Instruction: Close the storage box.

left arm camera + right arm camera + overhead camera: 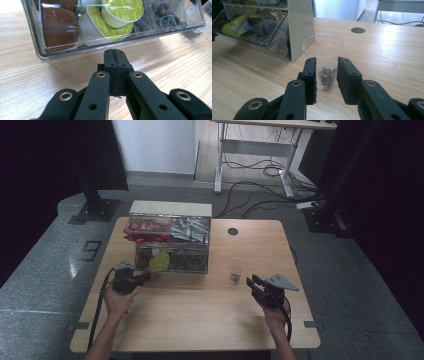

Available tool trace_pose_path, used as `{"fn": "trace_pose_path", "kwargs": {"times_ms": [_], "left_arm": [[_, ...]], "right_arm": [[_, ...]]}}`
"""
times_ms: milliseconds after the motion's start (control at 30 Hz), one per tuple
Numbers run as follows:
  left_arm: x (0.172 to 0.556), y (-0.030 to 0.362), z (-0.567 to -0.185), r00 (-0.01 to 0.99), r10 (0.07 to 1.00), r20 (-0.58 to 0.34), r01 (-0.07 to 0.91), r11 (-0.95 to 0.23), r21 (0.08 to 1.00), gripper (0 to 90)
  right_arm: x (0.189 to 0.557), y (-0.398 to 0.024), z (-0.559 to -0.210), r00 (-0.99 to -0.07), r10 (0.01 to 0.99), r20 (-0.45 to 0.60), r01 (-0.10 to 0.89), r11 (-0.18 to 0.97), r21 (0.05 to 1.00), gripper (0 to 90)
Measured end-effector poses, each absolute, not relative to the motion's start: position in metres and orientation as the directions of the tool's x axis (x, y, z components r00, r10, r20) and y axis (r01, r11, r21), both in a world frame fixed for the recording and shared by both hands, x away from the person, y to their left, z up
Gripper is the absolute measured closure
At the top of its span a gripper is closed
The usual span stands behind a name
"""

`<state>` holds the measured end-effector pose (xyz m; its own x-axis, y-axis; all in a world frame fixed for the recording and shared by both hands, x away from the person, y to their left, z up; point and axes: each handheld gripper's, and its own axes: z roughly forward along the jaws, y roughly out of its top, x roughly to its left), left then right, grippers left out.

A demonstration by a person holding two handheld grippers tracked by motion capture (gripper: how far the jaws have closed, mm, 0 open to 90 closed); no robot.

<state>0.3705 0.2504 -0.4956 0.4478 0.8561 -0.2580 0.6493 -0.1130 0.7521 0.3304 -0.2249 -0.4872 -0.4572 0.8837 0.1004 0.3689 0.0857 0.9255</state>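
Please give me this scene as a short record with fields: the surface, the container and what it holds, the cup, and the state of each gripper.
surface: light wooden table
container: clear plastic tiered organiser box, at the far left of the table
container contents: green-lidded capsules, brown capsules, tea bags
cup: small clear plastic cup, upright, something dark at its bottom
left gripper: jaws shut, empty, tips just in front of the organiser's lower edge
right gripper: jaws apart, in line with the cup, not pressing on it
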Motion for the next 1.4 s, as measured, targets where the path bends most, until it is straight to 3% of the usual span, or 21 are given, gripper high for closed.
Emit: {"fn": "trace_pose_path", "kwargs": {"times_ms": [633, 833, 1000, 1133, 1400], "left_arm": [[0.336, 0.232, -0.501, 0.513, 0.834, -0.201, 0.590, -0.174, 0.788, 85.9], [0.323, 0.226, -0.505, 0.532, 0.828, -0.175, 0.562, -0.190, 0.805, 75.8], [0.314, 0.218, -0.511, 0.559, 0.820, -0.125, 0.540, -0.246, 0.805, 59.0], [0.307, 0.215, -0.517, 0.566, 0.816, -0.117, 0.544, -0.263, 0.797, 50.7], [0.293, 0.219, -0.536, 0.554, 0.827, -0.100, 0.578, -0.296, 0.760, 45.3]], "right_arm": [[0.318, -0.239, -0.494, -0.454, 0.884, 0.110, 0.390, 0.086, 0.917, 65.3], [0.309, -0.252, -0.503, -0.457, 0.882, 0.120, 0.406, 0.087, 0.910, 59.9], [0.303, -0.261, -0.513, -0.453, 0.882, 0.131, 0.433, 0.089, 0.897, 48.0], [0.299, -0.267, -0.521, -0.447, 0.884, 0.139, 0.462, 0.095, 0.882, 40.9], [0.292, -0.278, -0.540, -0.408, 0.900, 0.152, 0.535, 0.101, 0.839, 35.1]]}}
